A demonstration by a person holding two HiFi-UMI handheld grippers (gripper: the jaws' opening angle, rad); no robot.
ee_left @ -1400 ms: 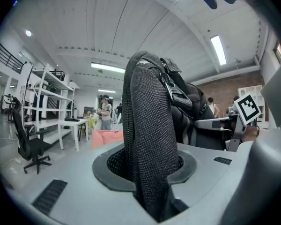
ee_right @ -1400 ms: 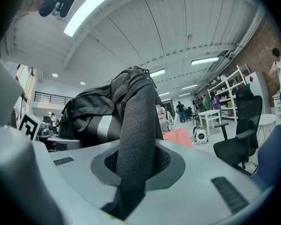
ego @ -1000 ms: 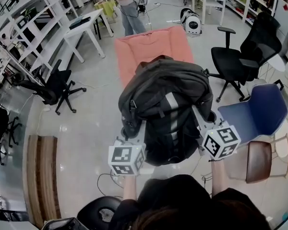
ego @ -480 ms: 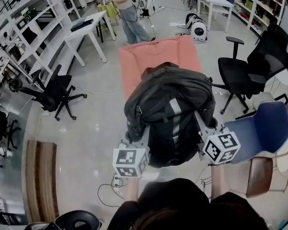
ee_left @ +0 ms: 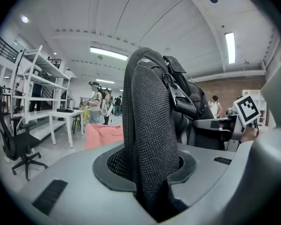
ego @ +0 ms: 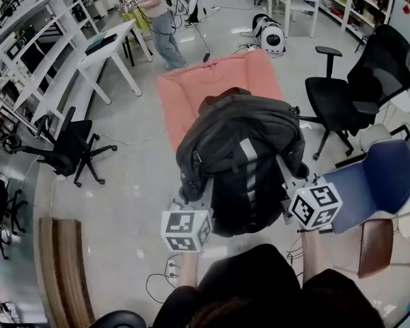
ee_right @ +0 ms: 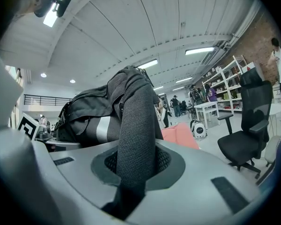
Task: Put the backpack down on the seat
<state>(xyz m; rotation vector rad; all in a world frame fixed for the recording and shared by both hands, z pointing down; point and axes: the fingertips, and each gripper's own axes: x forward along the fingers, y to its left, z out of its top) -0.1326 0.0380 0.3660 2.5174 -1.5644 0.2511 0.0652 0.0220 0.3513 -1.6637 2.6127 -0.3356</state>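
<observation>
Far L: white shelves (ego: pixel 29 50), a black chair (ego: pixel 70 144) on the floor below them, then a white counter (ego: pixel 108 48) w/ a person (ego: pixel 157 20) standing just past it. L claw (ee_left: pixel 151 172) is clamped on the L strap (ee_left: pixel 147 111), mesh pinched btwn the jaws. Centre: backpack (ego: pixel 240 152) hangs off the floor btwn both claws, grey stripe up. The pink seat (ego: pixel 215 80) lies on the floor right behind it (near edge hidden by the bag in head view). R claw (ee_right: pixel 131 175) is clamped on the R strap (ee_right: pixel 136 121). R side: 2nd black chair (ego: pixel 352 87) near the seat's edge, blue chair (ego: pixel 377 180) just beside the R claw.
</observation>
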